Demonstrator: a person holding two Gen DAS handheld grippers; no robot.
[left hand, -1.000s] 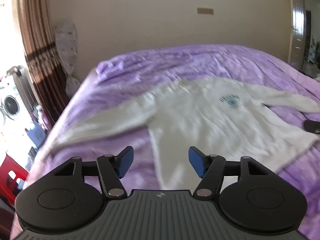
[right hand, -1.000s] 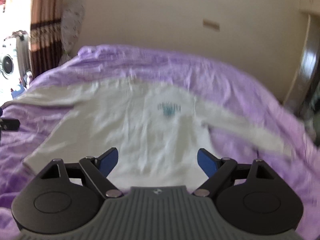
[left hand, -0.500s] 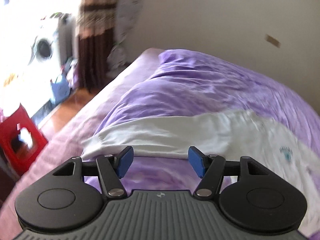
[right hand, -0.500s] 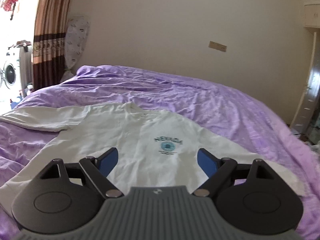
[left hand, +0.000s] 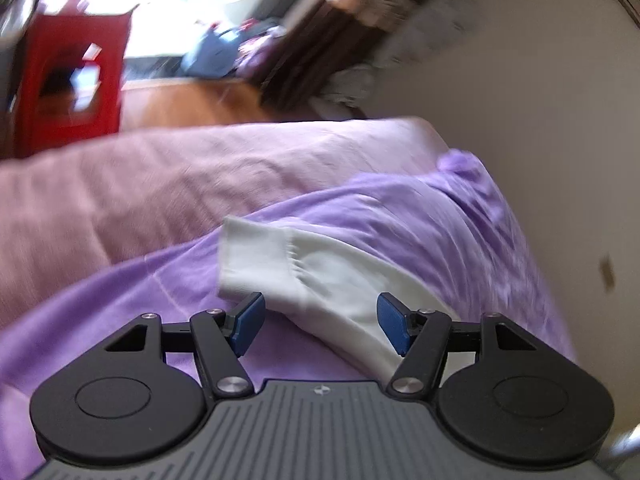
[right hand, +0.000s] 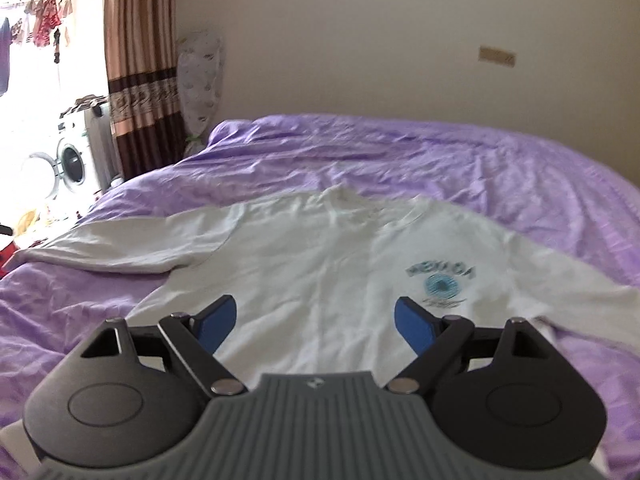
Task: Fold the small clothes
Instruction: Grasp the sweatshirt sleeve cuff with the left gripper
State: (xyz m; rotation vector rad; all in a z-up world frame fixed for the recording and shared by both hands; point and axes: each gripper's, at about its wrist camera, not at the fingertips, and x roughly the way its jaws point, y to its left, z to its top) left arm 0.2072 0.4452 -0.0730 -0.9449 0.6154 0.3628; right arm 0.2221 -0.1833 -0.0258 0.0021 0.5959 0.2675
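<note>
1. Left gripper (left hand: 320, 322): jaws stand wide apart with nothing clamped. The sleeve cuff (left hand: 256, 256) of the white long-sleeved shirt (right hand: 320, 280) lies on the purple bedsheet (left hand: 400, 216) just ahead of the fingertips, and the sleeve fabric runs between the open pads without being pressed

2. Shirt location: spread flat, front up, in the middle of the bed, printed logo (right hand: 440, 278) visible, left sleeve extended toward the bed edge

3. Right gripper (right hand: 316, 322): jaws wide apart, empty, hovering above the lower body of the shirt

4. Step in hand, as judged: approach to the left sleeve for the first fold; no fold is made yet

5. Next move calls for lowering the left pads around the cuff, closing on a single layer, then carrying the sleeve across the body
</note>
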